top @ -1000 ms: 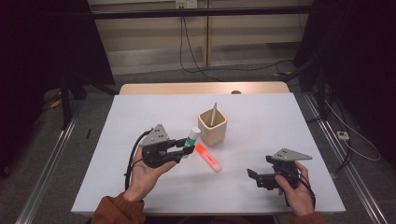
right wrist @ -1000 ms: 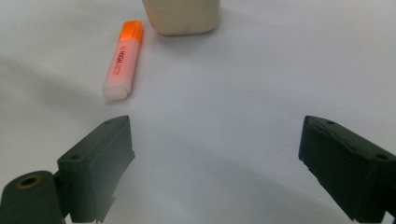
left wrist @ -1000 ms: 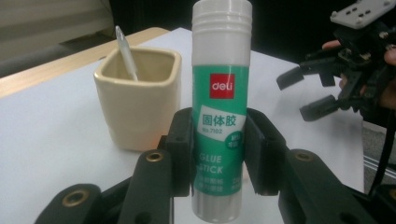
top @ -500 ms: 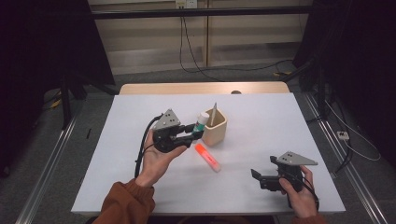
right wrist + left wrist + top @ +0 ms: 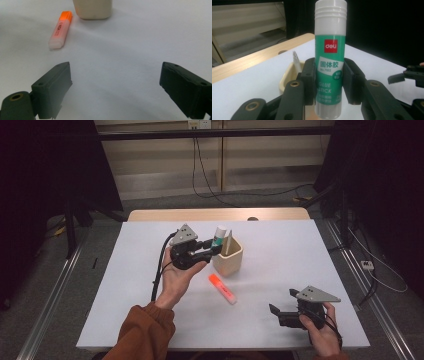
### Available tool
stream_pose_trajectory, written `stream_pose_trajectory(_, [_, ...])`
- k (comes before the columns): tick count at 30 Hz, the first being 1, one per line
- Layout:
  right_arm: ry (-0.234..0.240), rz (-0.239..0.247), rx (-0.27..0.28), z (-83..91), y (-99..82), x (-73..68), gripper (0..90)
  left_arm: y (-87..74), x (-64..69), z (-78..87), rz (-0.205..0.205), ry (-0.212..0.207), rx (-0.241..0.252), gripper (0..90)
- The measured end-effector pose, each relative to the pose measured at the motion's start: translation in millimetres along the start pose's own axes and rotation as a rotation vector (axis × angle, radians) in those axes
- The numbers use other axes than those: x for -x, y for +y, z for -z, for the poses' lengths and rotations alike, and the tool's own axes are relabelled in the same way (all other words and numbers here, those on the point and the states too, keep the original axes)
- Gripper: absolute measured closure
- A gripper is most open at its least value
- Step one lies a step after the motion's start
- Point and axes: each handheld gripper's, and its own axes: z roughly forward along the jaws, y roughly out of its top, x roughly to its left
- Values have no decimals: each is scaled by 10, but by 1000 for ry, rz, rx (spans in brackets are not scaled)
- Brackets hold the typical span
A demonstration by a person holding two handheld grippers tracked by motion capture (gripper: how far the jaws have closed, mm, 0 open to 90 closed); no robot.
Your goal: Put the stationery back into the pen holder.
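Standing upright between the closed jaws of the left gripper (image 5: 329,87), the glue stick (image 5: 330,57) is held in the air just over the near rim of the beige holder (image 5: 228,260). A hand, palm up with the forearm angled in from below, carries that gripper. Its pads cover part of the label, and the tube's base is cut off. Well apart, the right gripper (image 5: 115,87) sits low near the table's (image 5: 280,240) front edge, jaws wide and empty. An orange highlighter (image 5: 222,288) lies between them.
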Motion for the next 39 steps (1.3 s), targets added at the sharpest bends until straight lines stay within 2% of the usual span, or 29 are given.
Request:
stream_pose_trajectory(7, [3, 8, 11, -2, -3, 0, 96, 108, -70, -164, -6, 17, 13, 663])
stream_pose_trajectory(12, [5, 0, 11, -3, -3, 5, 74, 132, -82, -280, -6, 48, 19, 663])
stream_pose_trajectory(15, [11, 5, 10, -7, -2, 5, 72, 96, -95, -354, -20, 56, 17, 663])
stream_pose_trajectory(22, [19, 10, -3, -33, -5, 3, 70, 33, -212, -550, 7, 70, 8, 663])
stream_pose_trajectory(25, [21, 11, -3, -31, -6, 4, 70, -9, -231, -606, -6, 74, -8, 663])
stream_pose_trajectory(33, [21, 9, -8, -29, -10, 7, 61, -152, -284, -641, 20, 77, -19, 662])
stream_pose_trajectory(36, [23, 13, -11, -42, -12, 4, 61, -167, -282, -646, 7, 73, -19, 662])
stream_pose_trajectory(38, [22, 12, -13, -42, -11, 2, 61, -171, -269, -664, -19, 78, -25, 662])
stream_pose_trajectory(39, [21, 12, -12, -43, -11, 4, 61, -177, -262, -674, -16, 78, -25, 661])
